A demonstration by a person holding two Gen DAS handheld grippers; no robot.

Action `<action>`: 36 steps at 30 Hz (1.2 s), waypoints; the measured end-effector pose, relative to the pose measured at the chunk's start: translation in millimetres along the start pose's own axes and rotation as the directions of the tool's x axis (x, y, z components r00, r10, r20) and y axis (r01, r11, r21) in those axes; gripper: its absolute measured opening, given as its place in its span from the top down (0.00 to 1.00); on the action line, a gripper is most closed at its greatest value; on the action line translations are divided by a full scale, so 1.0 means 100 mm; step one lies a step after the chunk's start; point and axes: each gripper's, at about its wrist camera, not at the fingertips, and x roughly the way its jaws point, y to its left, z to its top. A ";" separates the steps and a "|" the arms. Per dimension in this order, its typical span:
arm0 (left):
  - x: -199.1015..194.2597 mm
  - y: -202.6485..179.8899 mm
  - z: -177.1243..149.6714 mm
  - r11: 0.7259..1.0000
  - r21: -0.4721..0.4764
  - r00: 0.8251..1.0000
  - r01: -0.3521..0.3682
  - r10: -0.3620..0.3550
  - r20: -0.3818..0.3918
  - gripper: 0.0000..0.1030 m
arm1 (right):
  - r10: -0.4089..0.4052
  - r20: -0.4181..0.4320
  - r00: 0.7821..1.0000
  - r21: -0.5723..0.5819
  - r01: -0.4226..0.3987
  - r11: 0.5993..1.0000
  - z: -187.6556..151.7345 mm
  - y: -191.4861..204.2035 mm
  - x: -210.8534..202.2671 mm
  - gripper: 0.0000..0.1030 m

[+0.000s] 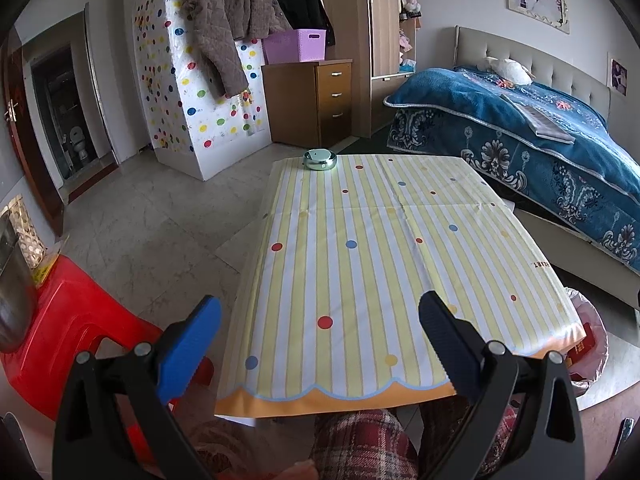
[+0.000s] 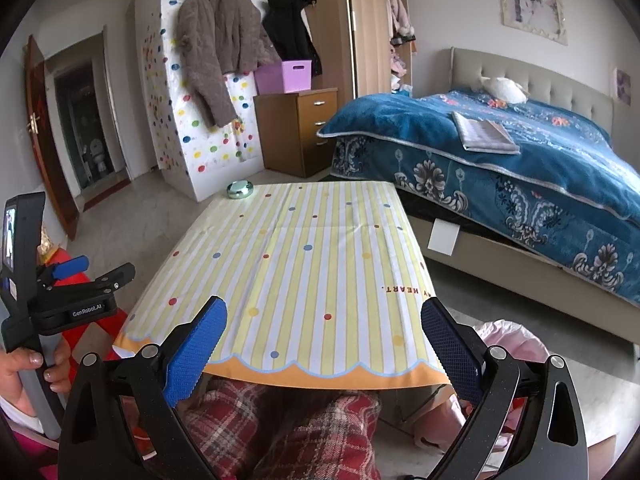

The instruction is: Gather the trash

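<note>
Left wrist view: we held the left gripper [image 1: 320, 334] spread wide, empty, over the table [image 1: 400, 240]. Right gripper [image 2: 324, 332] was likewise released; a tin [image 2: 239, 190] sat at the table's far corner.

Tablecloth [image 1: 380, 264] yellow/white stripes w/ red, blue, yellow dots & orange scalloped hem; beyond it, teal tin [image 1: 319, 159], white wardrobe [image 1: 176, 80] w/ multicolour dots, lilac basket [image 1: 296, 45]; right of it, blue floral blanket [image 1: 540, 136].

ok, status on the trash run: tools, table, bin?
Left tool open, empty. Right tool open, empty. Table holds only a round metal tin, far edge. Pink-lined bin at right, nothing blocking.
</note>
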 end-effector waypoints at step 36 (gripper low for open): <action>0.01 -0.01 0.00 1.000 0.003 1.000 -0.018 0.018 -0.010 0.07 | 0.014 -0.012 1.000 -0.006 -0.014 1.000 0.03 0.02 0.09 0.07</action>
